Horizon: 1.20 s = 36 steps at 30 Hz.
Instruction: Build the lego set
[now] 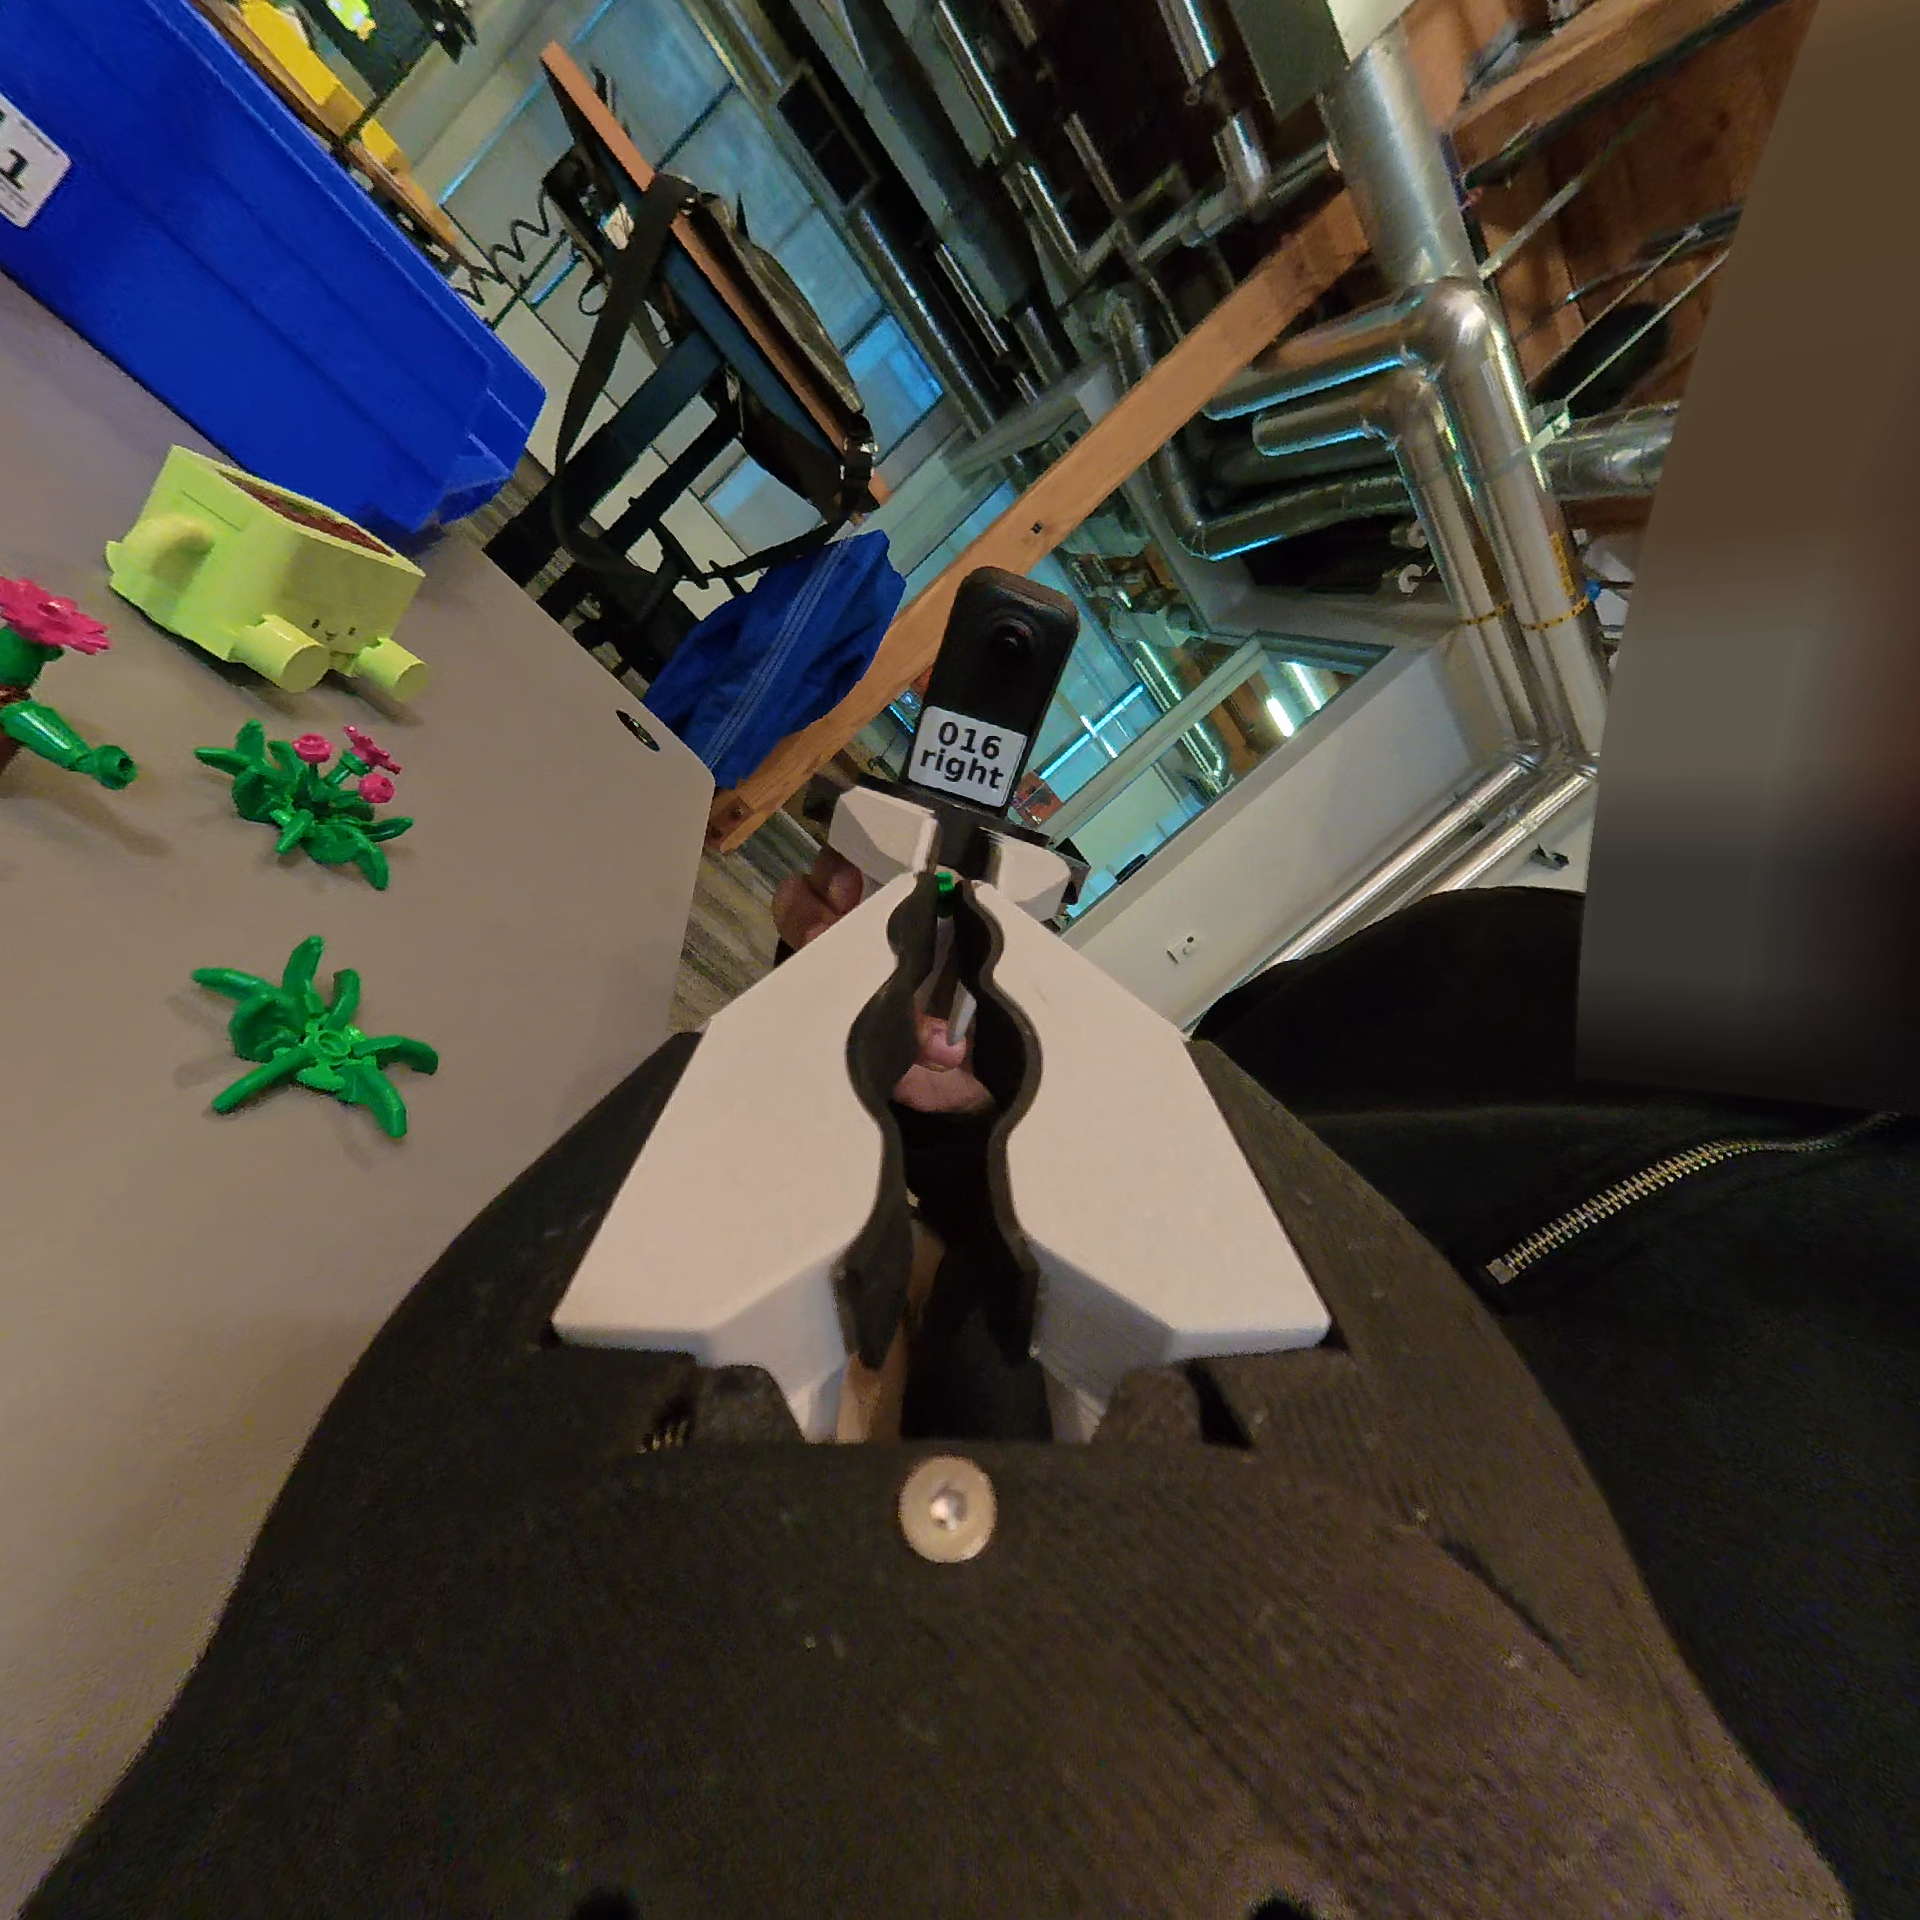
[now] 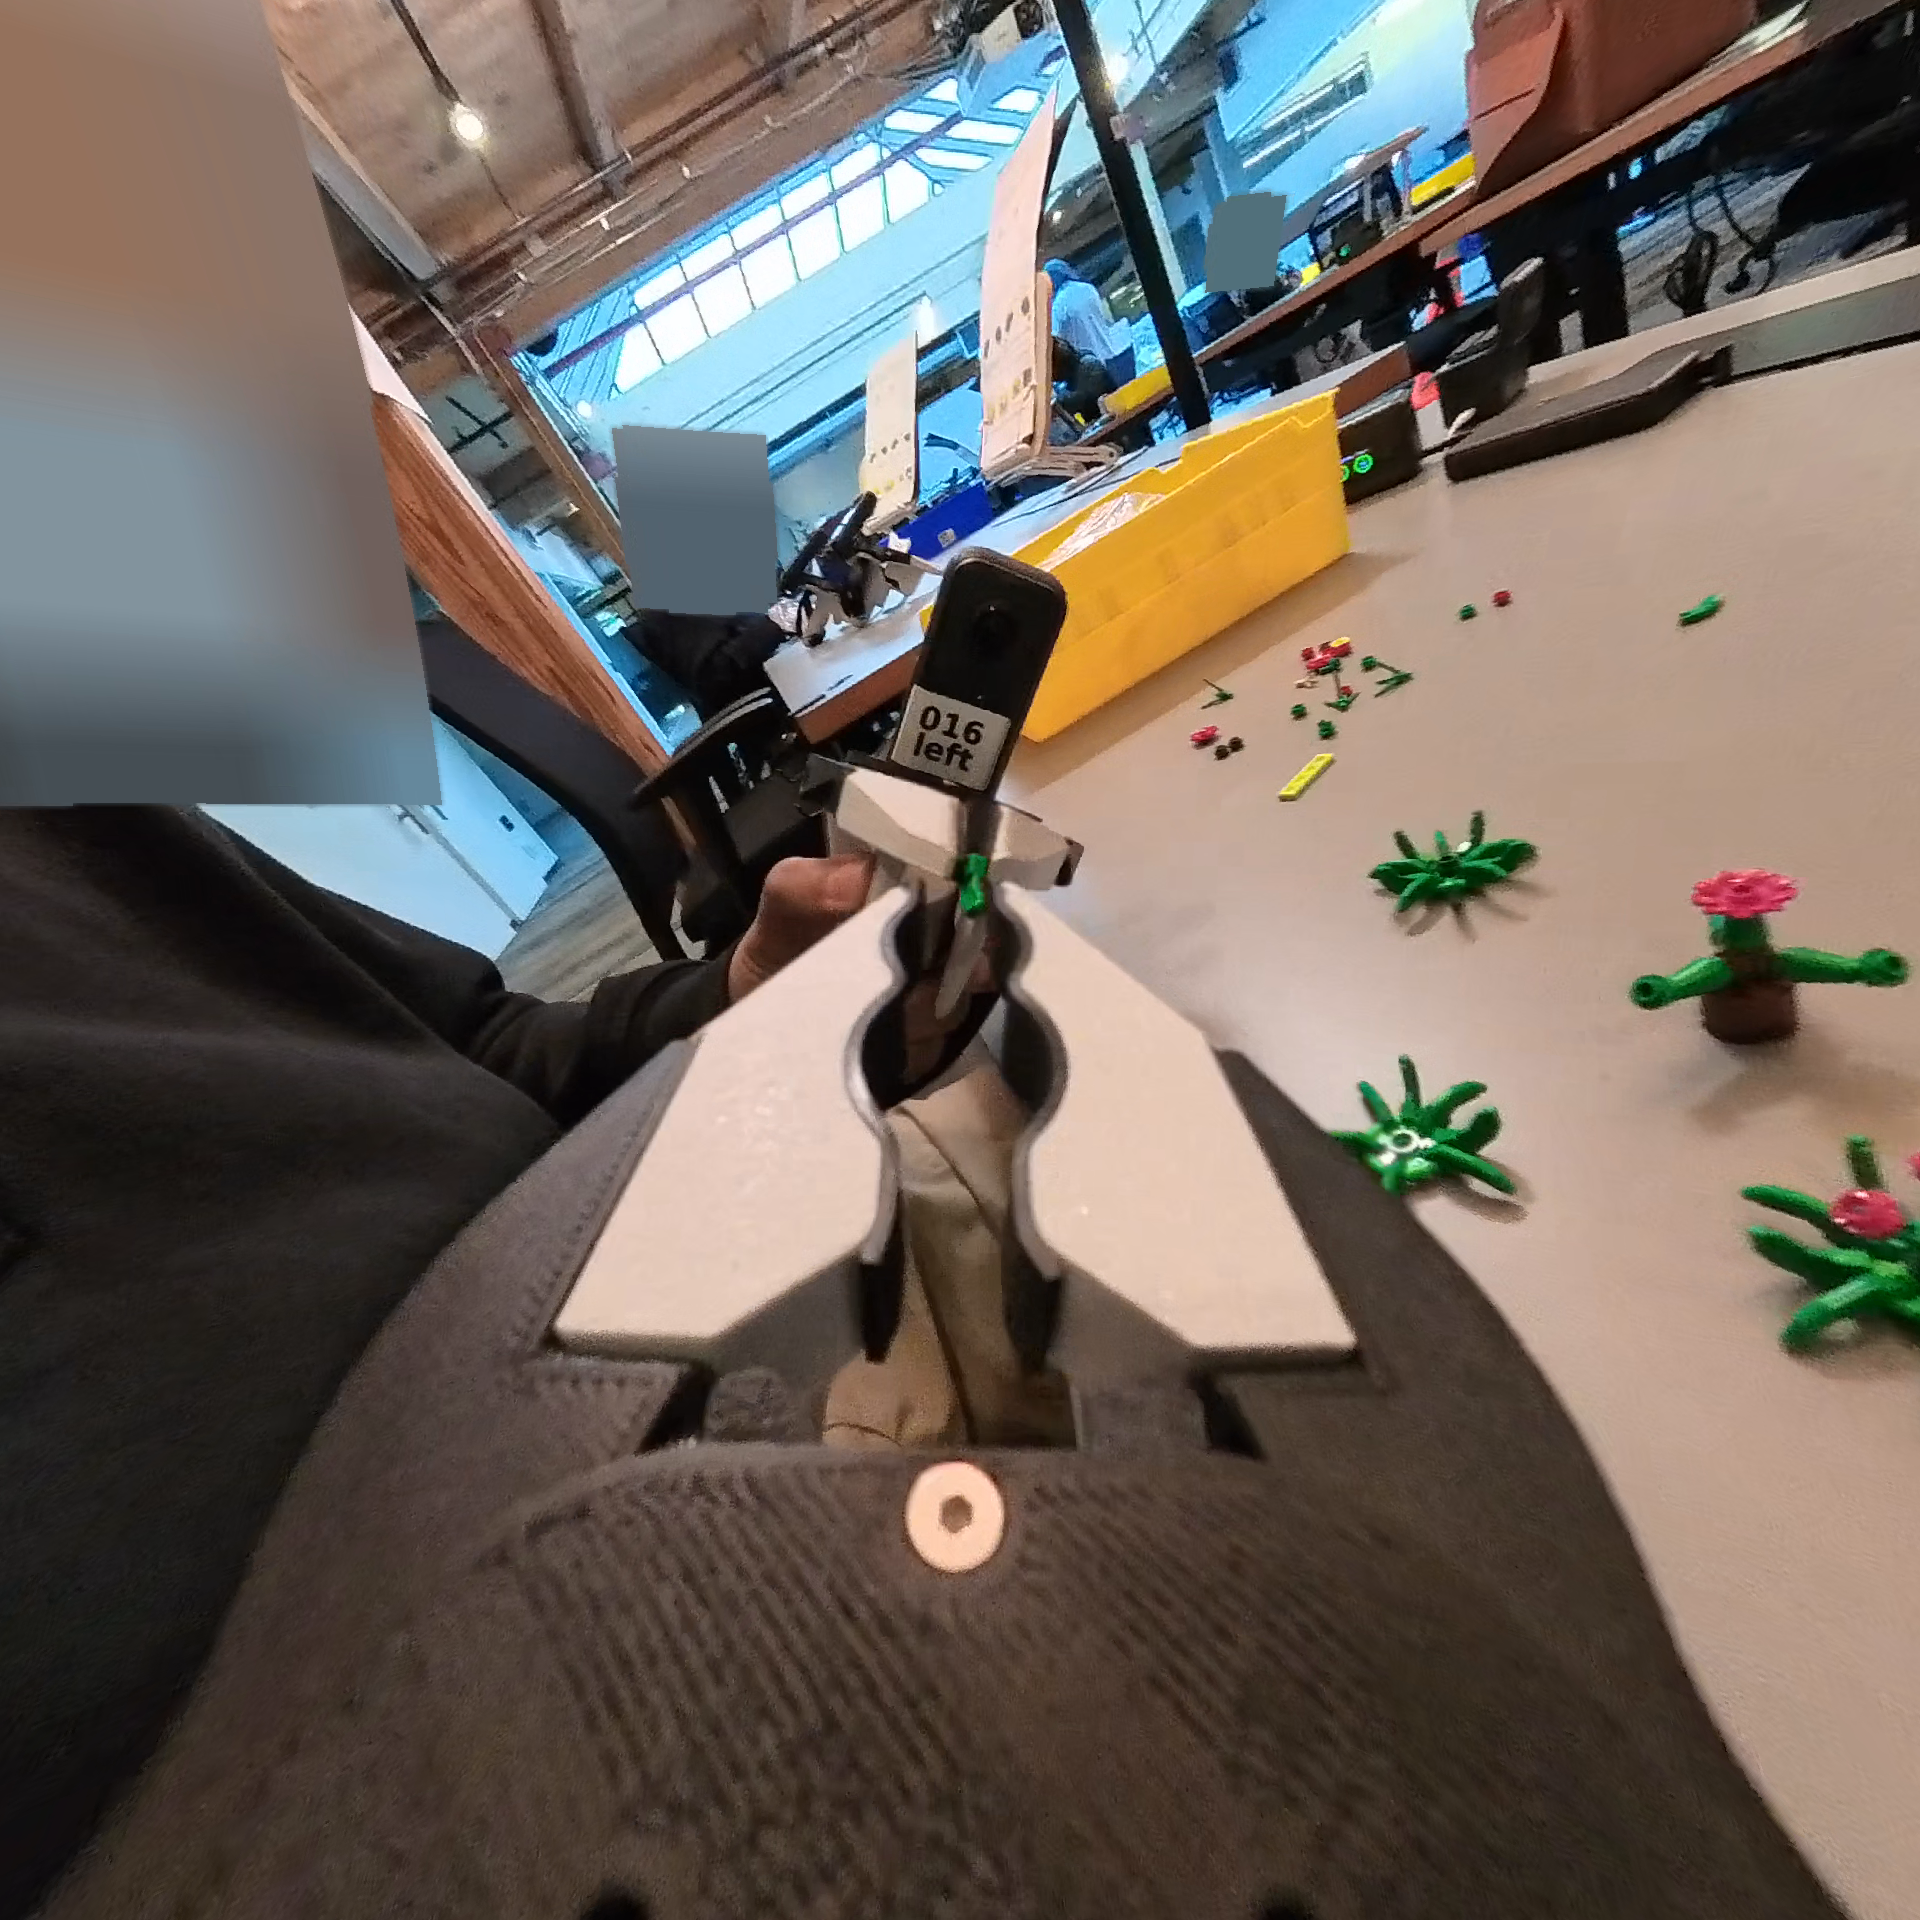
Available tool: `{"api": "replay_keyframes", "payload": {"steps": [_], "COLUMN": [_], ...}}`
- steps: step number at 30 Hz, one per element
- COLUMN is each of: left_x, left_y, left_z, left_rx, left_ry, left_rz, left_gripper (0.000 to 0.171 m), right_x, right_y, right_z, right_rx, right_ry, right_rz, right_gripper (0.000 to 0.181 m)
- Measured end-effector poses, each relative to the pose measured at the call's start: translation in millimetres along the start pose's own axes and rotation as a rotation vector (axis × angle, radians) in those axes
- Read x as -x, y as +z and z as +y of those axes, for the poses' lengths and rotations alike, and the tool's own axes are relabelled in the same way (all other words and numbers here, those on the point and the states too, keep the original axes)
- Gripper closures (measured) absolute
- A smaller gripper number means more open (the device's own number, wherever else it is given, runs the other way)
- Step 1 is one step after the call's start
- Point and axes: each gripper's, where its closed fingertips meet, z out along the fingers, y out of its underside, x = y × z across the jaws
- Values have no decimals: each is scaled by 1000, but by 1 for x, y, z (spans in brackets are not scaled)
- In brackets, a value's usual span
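Grippers face each other tip to tip, lifted off the grey table (image 2: 1299, 1455) in front of the person's dark zipped jacket (image 1: 1662, 1299). The left gripper (image 1: 943, 891), white-fingered with a black body, has its jaws drawn almost together at the tips, and a tiny green lego stem piece (image 1: 943, 883) shows right there. In the right wrist view the same small green stem (image 2: 972, 881) sits at the tips of the right gripper (image 2: 961, 896), whose jaws are likewise nearly closed. I cannot tell which of the two tongs truly pinches it, or whether both do; the tips meet at the very spot. Holding both tools up in the air, nose to nose, looks to me like a hand-over or a re-grip of the piece, turning it so it can be pushed into place.

The rest of the set waits on the table. A flat green leaf rosette (image 1: 312, 1039) lies bare, and near it a leafy green cluster with small pink blooms (image 1: 312, 790) is already dressed. A brown-potted plant with a pink flower and green arms (image 2: 1756, 961) stands upright farther off, with a pale green blocky planter (image 1: 270, 571) before a blue plastic bin (image 1: 260, 260). Loose small bits (image 2: 1320, 686) lie scattered by a yellow tray (image 2: 1195, 561), kept within reach.
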Motion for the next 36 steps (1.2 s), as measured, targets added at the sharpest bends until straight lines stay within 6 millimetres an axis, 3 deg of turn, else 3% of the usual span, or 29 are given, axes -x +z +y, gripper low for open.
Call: {"api": "replay_keyframes", "payload": {"steps": [2,14,19,23,26,31,36], "left_x": [-1,4,33,74,98,103,108], "left_y": [1,7,1,-15,-25,-12,-9], "left_z": [2,7,12,16,23,36,41], "left_rx": [8,43,98,233,384,460,524], "left_ry": [-2,51,121,272,395,435,488], "left_rz": [10,-27,-241,-577,-769,-766,-793], "left_gripper": [171,171,168,166,165,151,143], "right_x": [-1,-3,-26,-70,-90,-109,-108], "right_y": [0,-3,-12,-26,-29,-32,-29], "right_z": [2,12,10,33,48,69,72], "right_rx": [11,93,136,429,638,949,1067], "right_ry": [3,-40,-60,-212,-336,-499,-534], "right_rz": [2,-1,105,334,407,413,360], "right_gripper": [179,181,180,180,181,181,180]}}
